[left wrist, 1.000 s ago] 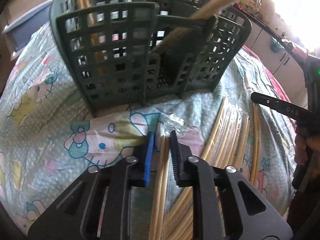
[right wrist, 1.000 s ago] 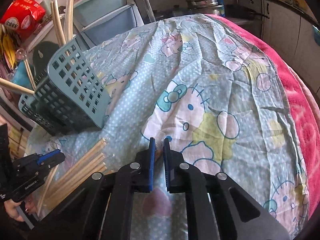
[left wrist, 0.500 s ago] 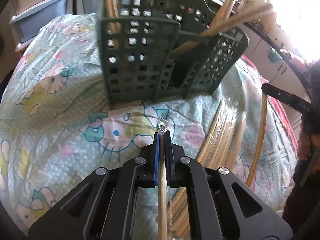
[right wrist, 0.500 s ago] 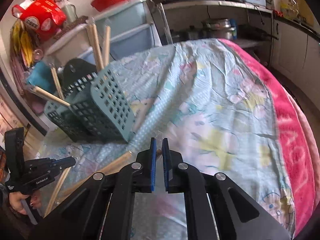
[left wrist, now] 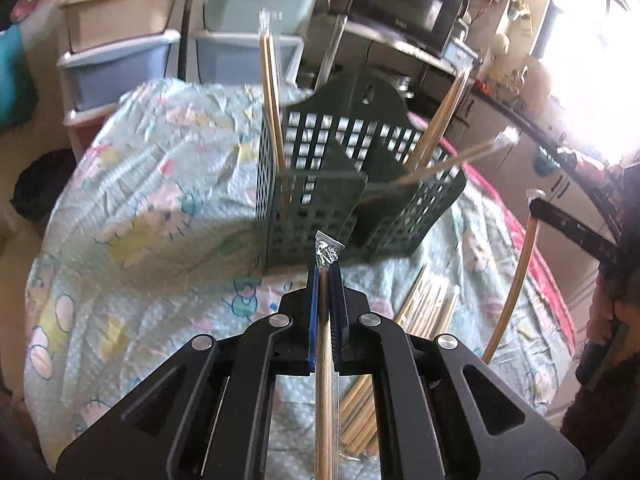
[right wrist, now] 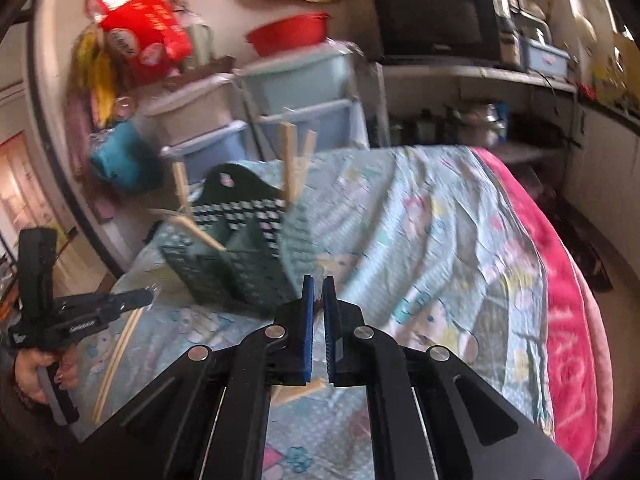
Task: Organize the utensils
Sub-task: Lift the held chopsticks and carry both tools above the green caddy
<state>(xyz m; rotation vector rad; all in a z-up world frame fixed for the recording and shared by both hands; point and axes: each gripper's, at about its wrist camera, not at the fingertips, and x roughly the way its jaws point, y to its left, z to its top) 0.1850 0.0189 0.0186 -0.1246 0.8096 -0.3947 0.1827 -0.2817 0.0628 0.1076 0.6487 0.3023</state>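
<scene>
A dark green slotted utensil basket (left wrist: 352,200) stands on the cartoon-print cloth, with several wrapped chopstick pairs standing in it; it also shows in the right wrist view (right wrist: 240,248). My left gripper (left wrist: 327,276) is shut on a wrapped pair of chopsticks (left wrist: 326,380), lifted in front of the basket. More chopsticks (left wrist: 420,320) lie on the cloth to its right. My right gripper (right wrist: 318,292) is shut on another wrapped pair (right wrist: 298,394), seen hanging down in the left wrist view (left wrist: 512,288). The left gripper shows at the left of the right wrist view (right wrist: 148,295).
Stacked plastic drawers (left wrist: 132,64) and a shelf with a microwave (right wrist: 432,24) stand behind the table. A pink blanket (right wrist: 568,312) covers the table's right side. A red bowl (right wrist: 288,32) sits on the drawers.
Left gripper closed on a chopstick pair and lifted it off the cloth. Right gripper also rose with a pair in its jaws. Both views now look higher, over the basket.
</scene>
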